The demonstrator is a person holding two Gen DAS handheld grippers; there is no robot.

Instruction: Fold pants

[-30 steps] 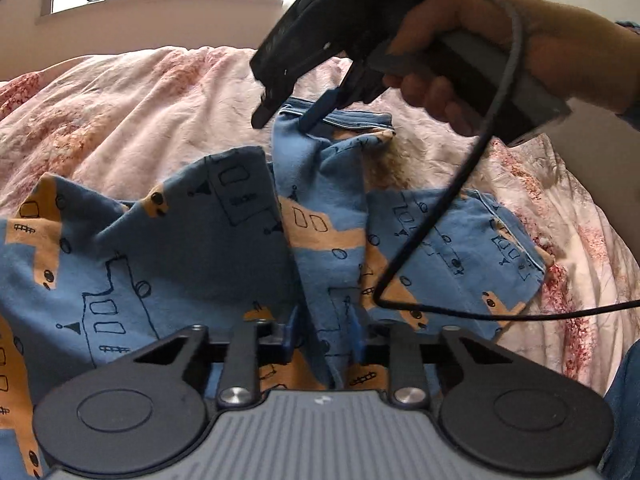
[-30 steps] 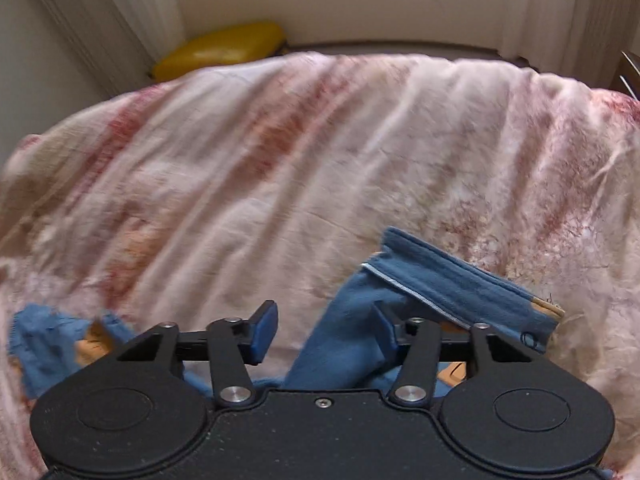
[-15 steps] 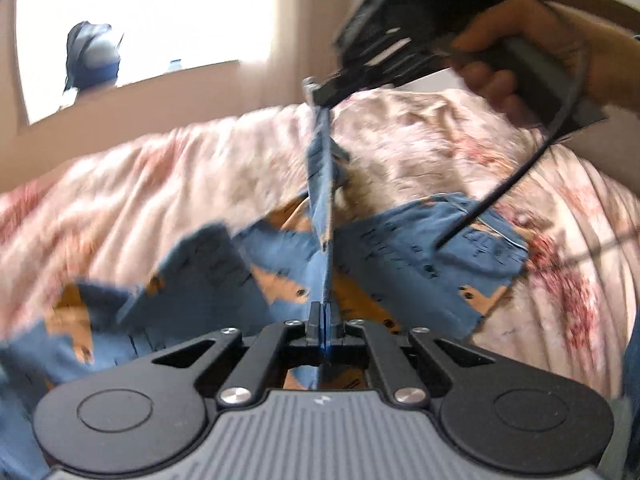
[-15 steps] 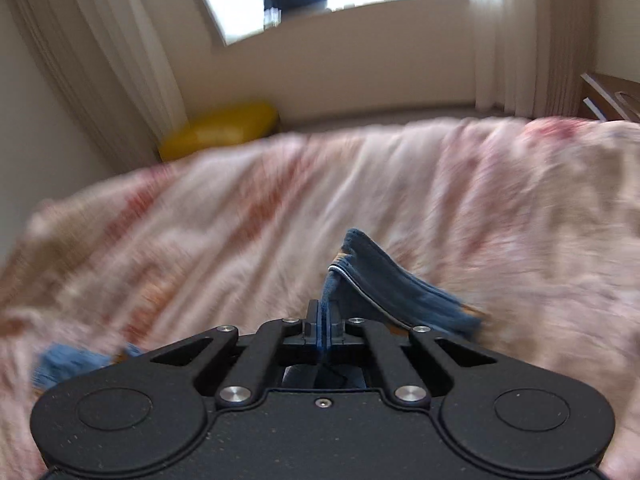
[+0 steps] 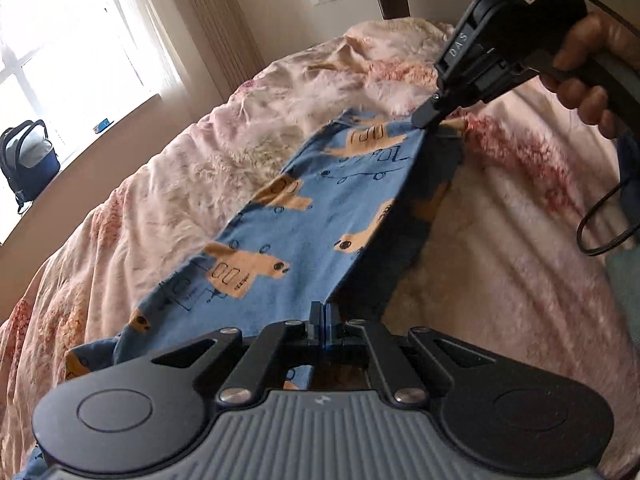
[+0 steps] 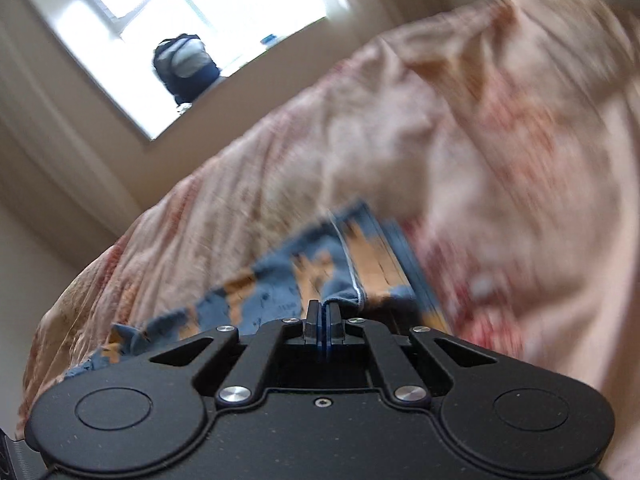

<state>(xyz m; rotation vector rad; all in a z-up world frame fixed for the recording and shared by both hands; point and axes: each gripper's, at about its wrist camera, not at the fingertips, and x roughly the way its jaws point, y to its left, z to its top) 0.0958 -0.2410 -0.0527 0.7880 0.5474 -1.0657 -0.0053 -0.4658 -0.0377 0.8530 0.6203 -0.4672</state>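
pants (image 5: 304, 216): one pair
hand-held gripper: two, left (image 5: 323, 316) and right (image 6: 322, 316)
bed (image 5: 192, 184): one
backpack (image 5: 26, 160): one
window (image 5: 60, 52): one
cable (image 5: 604, 220): one

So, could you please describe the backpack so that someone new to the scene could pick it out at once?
Start at the bright window beyond the pink floral bedspread. On its sill, at the left, stands a dark blue backpack with a grey front panel. It is the only bulky thing there; the other object on the sill is a small blue item.
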